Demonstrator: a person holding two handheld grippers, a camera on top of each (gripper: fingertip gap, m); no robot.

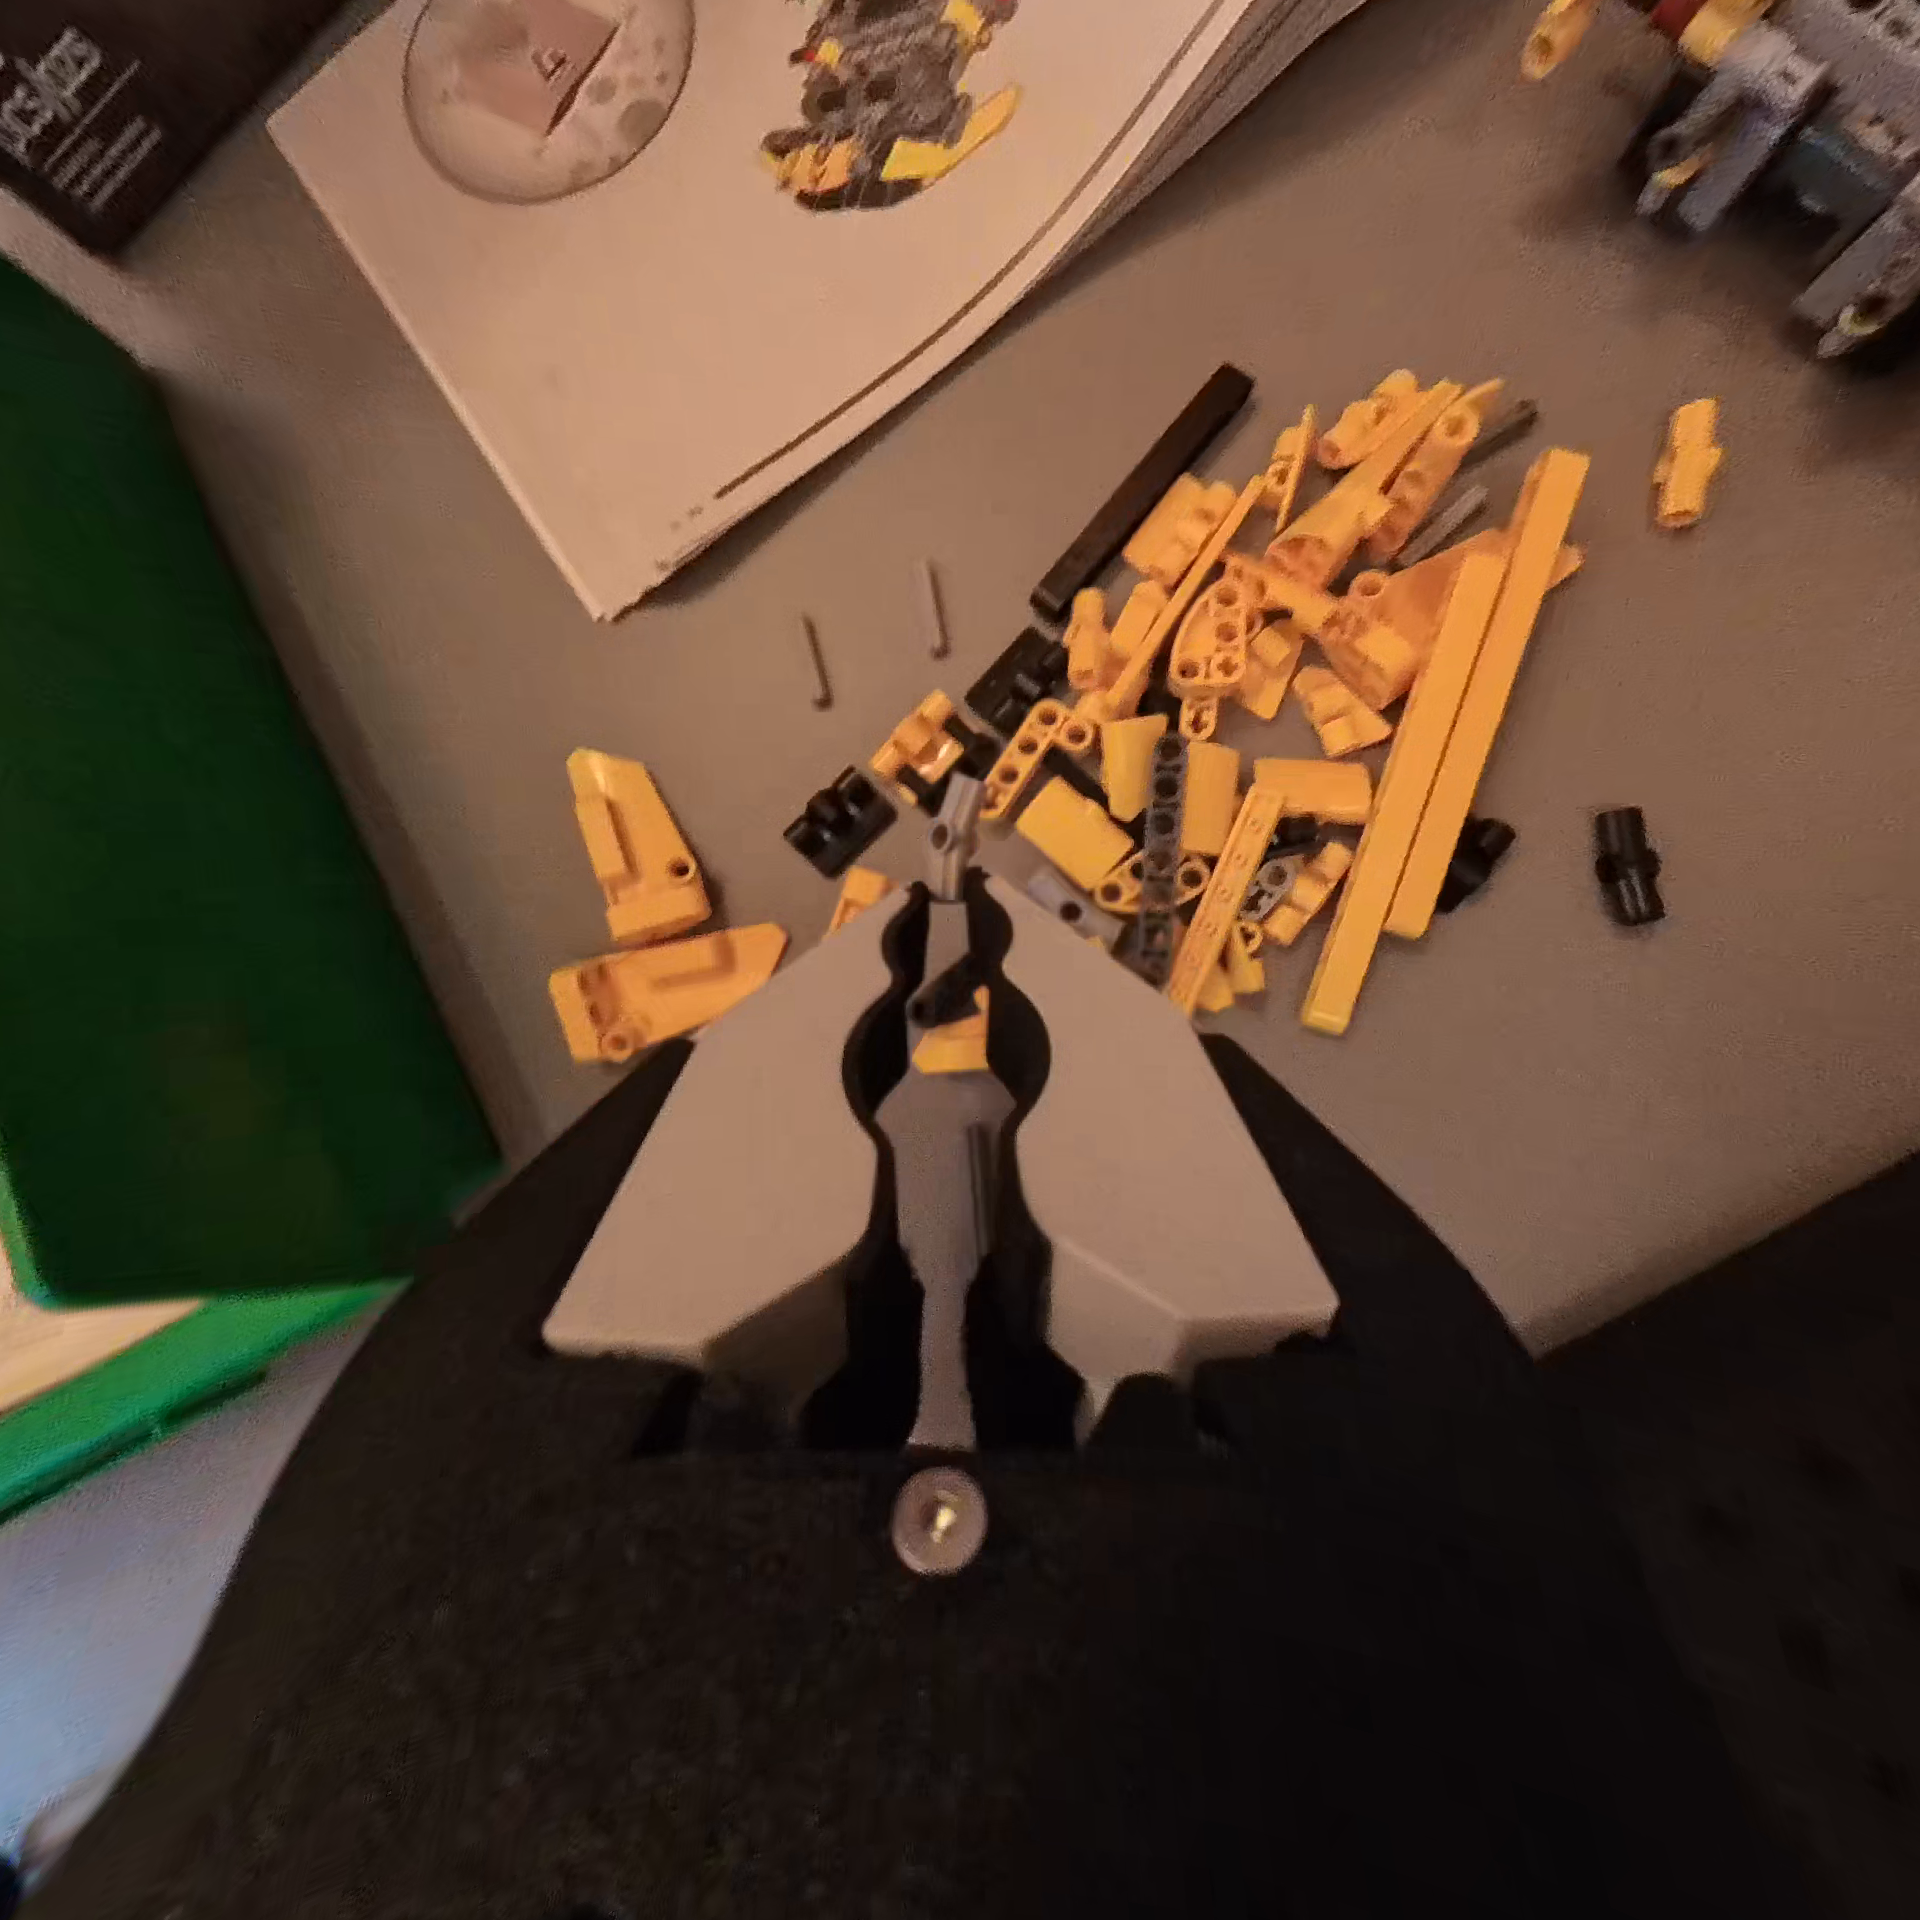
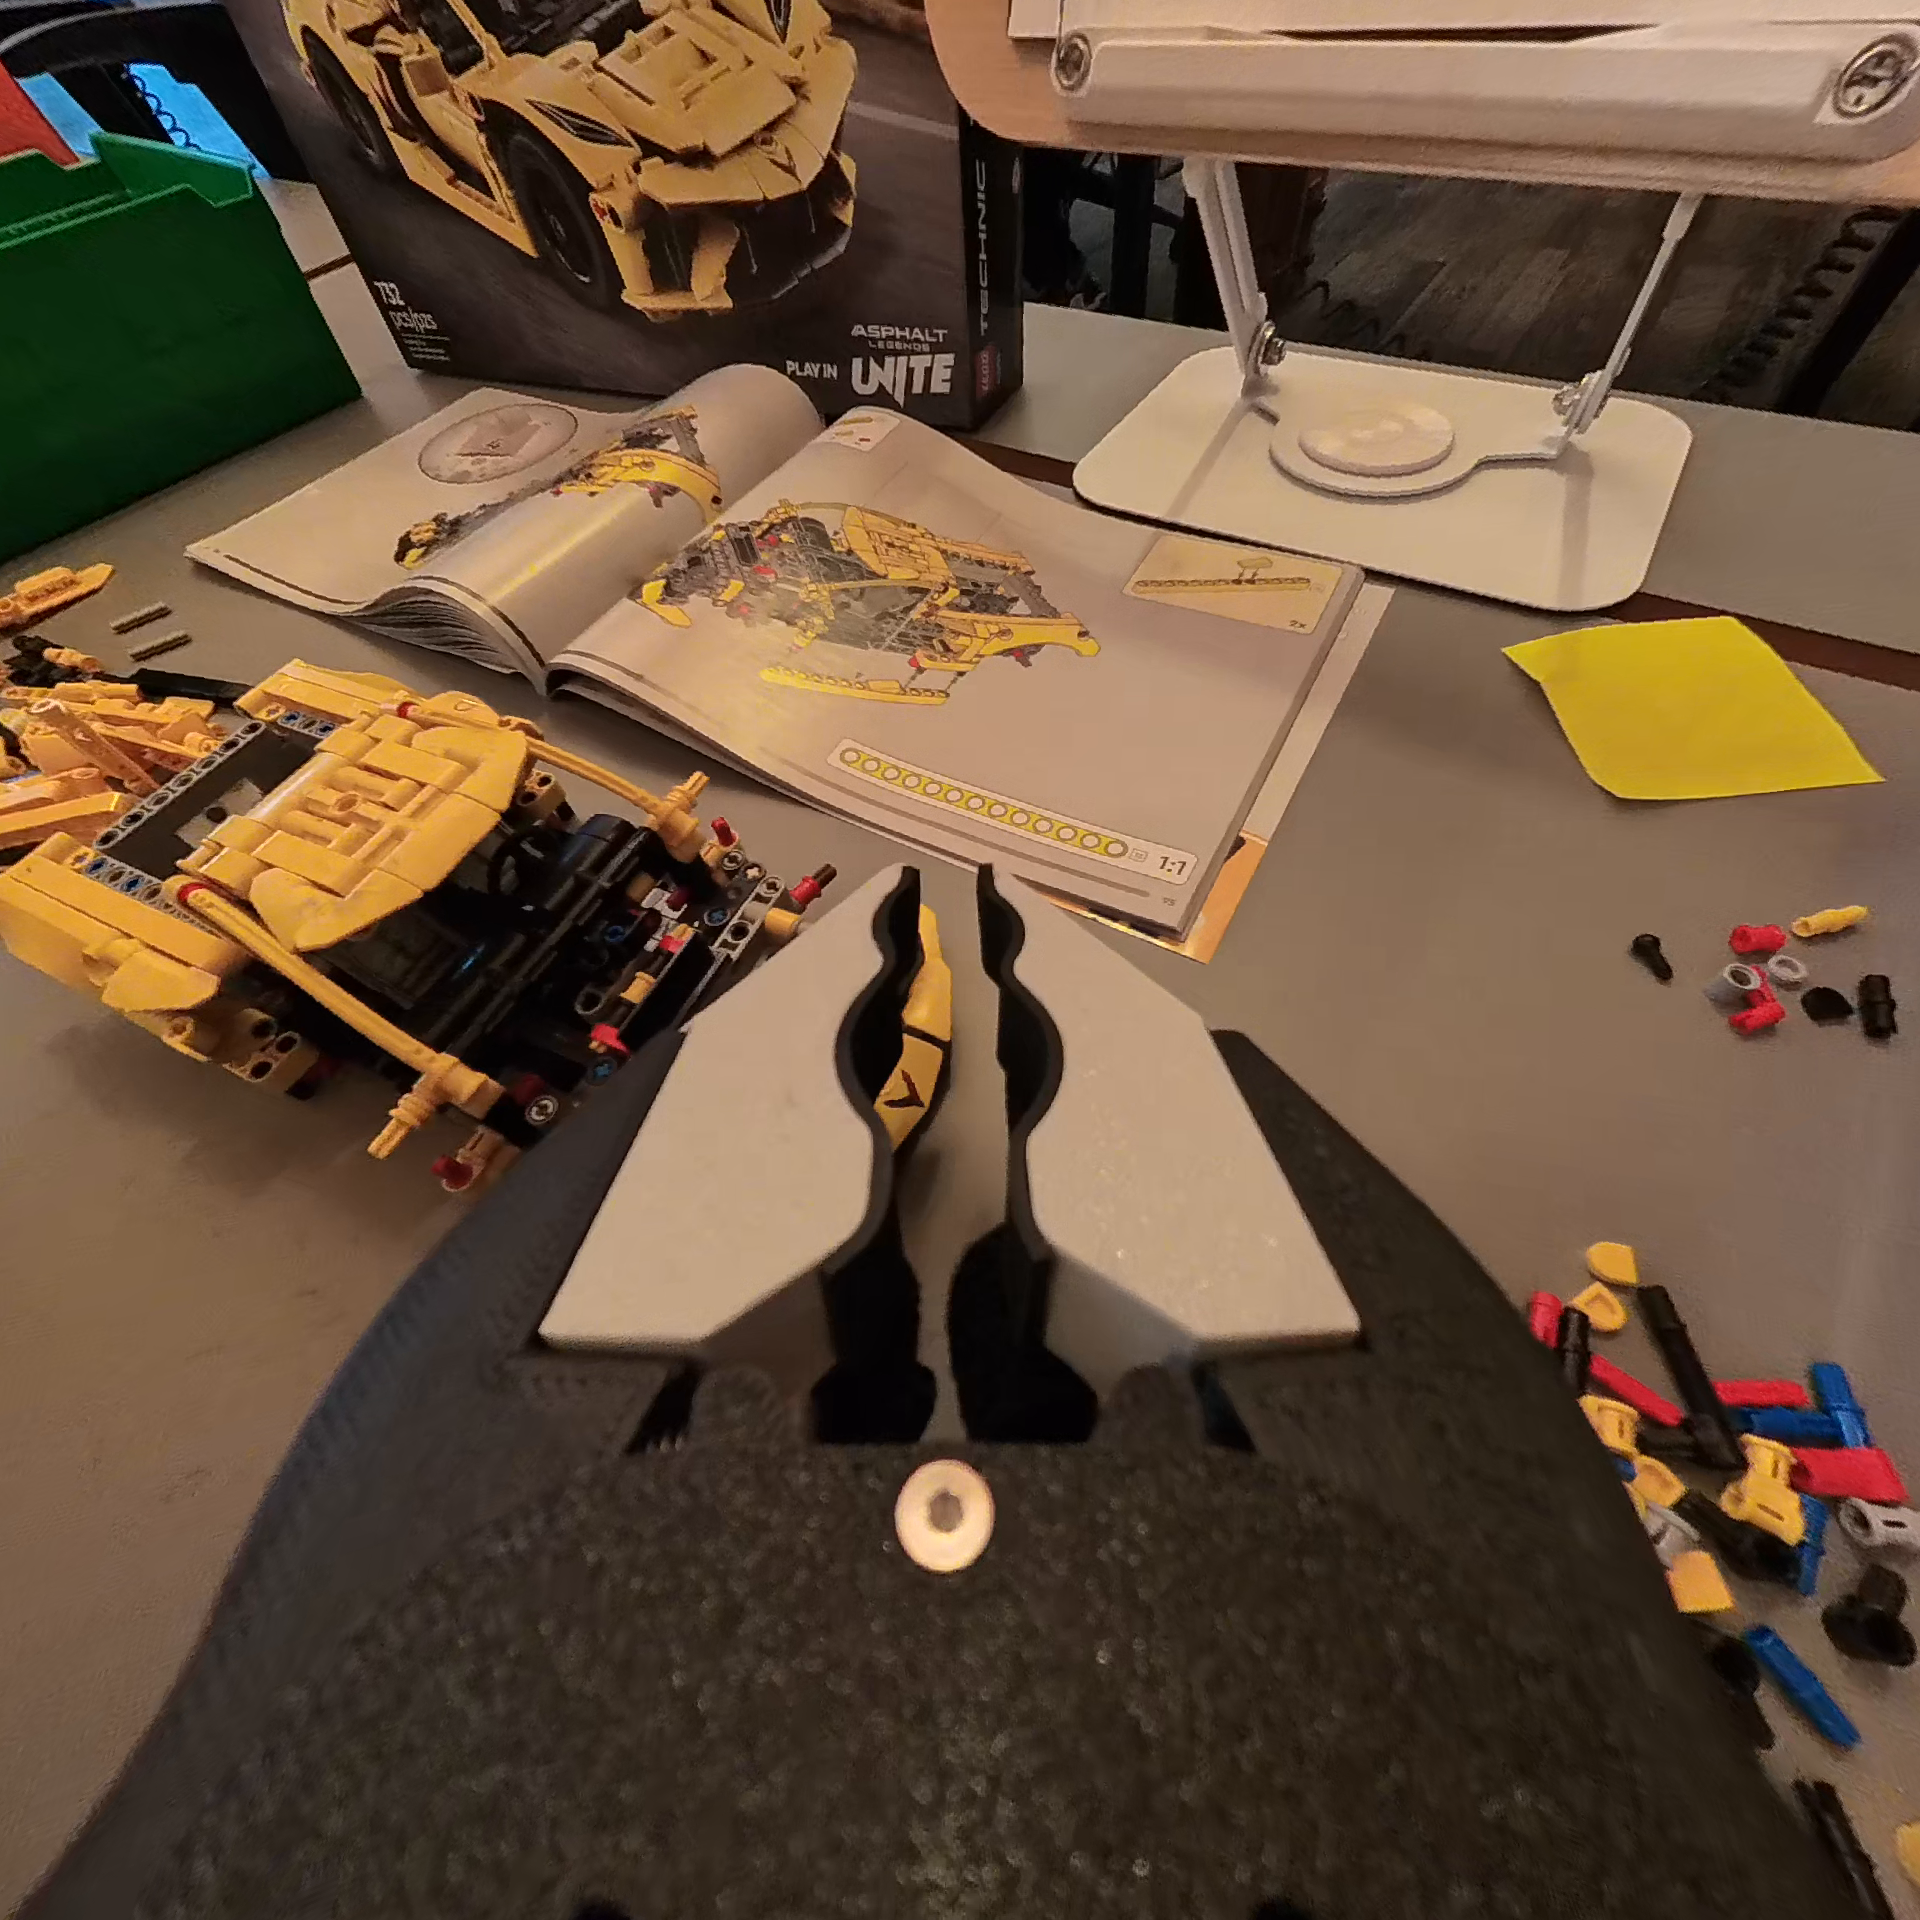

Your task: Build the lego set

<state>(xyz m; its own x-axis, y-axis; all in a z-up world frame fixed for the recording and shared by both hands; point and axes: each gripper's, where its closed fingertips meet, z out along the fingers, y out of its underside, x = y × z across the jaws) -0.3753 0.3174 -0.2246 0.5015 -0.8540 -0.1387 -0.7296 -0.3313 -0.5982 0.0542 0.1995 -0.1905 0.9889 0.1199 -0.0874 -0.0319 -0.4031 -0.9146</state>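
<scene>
Bin: green plastic storage bin [image 1: 156, 831], well left of the heap of loose yellow, black and grey plastic pieces [image 1: 1247, 727]
Booklet: open paper instruction booklet [image 2: 935, 665], behind the heap and behind the car
Left gripper: left gripper [image 1: 948, 896] hangs at the heap's near edge, tips nearly together, pinching a small light-grey plastic connector [image 1: 954, 840] that sticks out beyond them; a yellow-and-black bit shows deeper between the jaws, but whether it is gripped or lies below I cannot tell
Car: half-built yellow and black brick car [image 2: 312, 883] lies right of the heap on the grey table [image 2: 1455, 1143]
Right gripper: right gripper [image 2: 948, 883] just right of the car, jaws narrowly parted; a curved yellow panel with a black mark [image 2: 920, 1049] sits against the left jaw, and a firm hold cannot be confirmed
Small parts: red, blue, black and yellow pins [image 2: 1745, 1455] far right of the car
Step, as I judge it: carry the connector to the car
Doing it well: lift straight clear of the heap, keep the pinch steady since little of the piece is held, check the booklet, line hole to pin before pressing
</scene>
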